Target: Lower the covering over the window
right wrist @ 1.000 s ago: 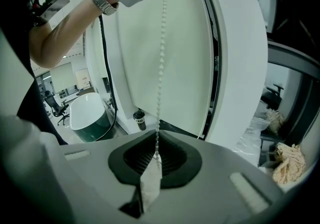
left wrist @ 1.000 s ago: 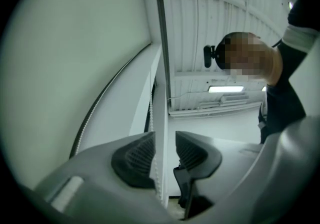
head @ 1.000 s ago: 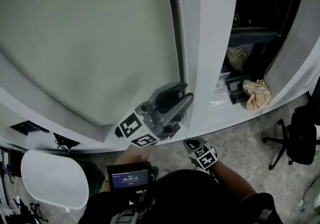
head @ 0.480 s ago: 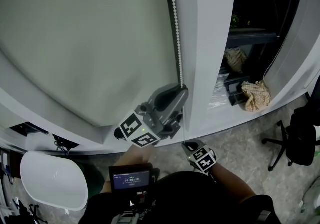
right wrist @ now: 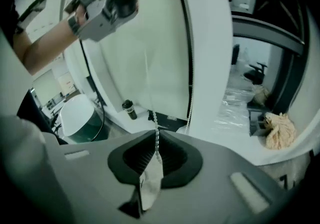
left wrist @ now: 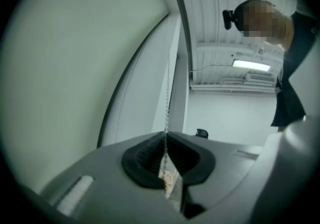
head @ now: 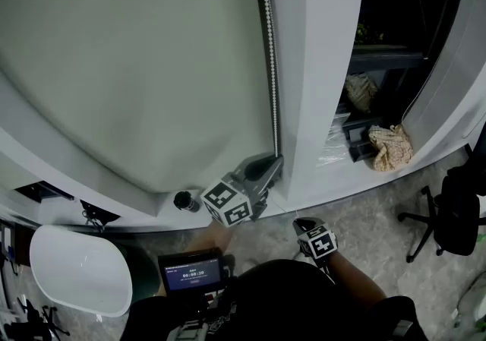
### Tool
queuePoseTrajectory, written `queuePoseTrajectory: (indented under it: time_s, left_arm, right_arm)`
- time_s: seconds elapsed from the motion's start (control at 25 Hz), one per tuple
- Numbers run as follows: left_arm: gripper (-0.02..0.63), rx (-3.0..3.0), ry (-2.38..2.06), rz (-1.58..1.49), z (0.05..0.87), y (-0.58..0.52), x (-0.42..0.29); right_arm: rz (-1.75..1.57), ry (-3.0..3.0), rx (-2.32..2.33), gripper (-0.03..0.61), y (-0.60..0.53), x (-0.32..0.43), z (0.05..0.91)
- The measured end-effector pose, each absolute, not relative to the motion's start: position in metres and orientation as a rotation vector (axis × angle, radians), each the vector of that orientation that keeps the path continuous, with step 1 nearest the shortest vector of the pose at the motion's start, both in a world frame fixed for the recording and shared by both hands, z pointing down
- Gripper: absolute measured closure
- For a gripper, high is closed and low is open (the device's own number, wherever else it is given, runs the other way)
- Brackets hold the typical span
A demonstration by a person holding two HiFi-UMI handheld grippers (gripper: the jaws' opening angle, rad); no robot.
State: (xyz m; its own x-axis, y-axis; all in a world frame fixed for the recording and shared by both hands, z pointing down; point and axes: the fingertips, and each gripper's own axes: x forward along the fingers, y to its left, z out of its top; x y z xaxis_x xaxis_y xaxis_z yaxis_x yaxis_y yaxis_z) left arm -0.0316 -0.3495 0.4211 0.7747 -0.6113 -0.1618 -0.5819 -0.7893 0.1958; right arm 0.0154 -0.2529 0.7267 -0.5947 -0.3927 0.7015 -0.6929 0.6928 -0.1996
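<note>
Step in hand: the bead chain is being drawn down, hand over hand, so that the blind is lowered.
Left hand-held gripper: pressed together on the chain, which runs straight up from its tips.
Right hand-held gripper: the chain lies between its pads, which appear to touch it. Its jaws have just been easing apart.
Blind: hung just left of the left hand-held gripper, with its lower edge already close to the sill.
Doing it well: the pull is best kept straight down along the chain. The lower grip should be released only once the upper one is judged firm, so that jerks are avoided.
Pose: the left hand-held gripper is held about level and aimed at the window. The right is held lower, to its right, and tilted downward.
</note>
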Motion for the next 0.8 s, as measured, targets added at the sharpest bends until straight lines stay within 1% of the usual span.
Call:
queuePoseTrajectory:
  time_s: [0.12,0.2,0.32,0.44,0.56,0.64,0.68,0.72,0.8]
  left_arm:
    - [0.607,2.753,-0.918,-0.161,0.471,-0.346,-0.024]
    - [0.607,2.738,-0.928,-0.151,0.484,-0.341,-0.023]
    - [0.606,2.735,-0.898,-0.307,0.468,-0.334,-0.028]
    - [0.604,2.678,-0.879,-0.540,0.435,-0.331,-0.043]
    - [0.592,2.608,-0.937,-0.738,0.409,-0.333,-0.070]
    - [0.603,2.628,-1.025,-0.734,0.404,-0.330,-0.085]
    - [0.600,2.643,-1.075,-0.715,0.404,-0.327,-0.091]
    - [0.585,2.653,-1.126,-0.705,0.404,-0.322,-0.098]
    - [0.505,2.645,-1.246,-0.705,0.407,-0.310,-0.115]
  right_arm:
    - [0.726,-2.334,1.017,0.521,-0.278,0.038,0.708]
    - [0.783,-2.415,1.116,0.484,-0.292,0.049,0.687]
    - [0.880,-2.574,1.195,0.439,-0.304,0.058,0.651]
    - [1.024,-2.655,1.226,0.362,-0.304,0.070,0.639]
    - [1.230,-2.674,1.296,0.369,-0.298,0.094,0.645]
    - [1.330,-2.705,1.338,0.450,-0.295,0.110,0.640]
    - [1.355,-2.734,1.332,0.467,-0.294,0.114,0.634]
    - [1.365,-2.766,1.309,0.494,-0.294,0.116,0.627]
    - [1.357,-2.825,1.236,0.492,-0.296,0.113,0.612]
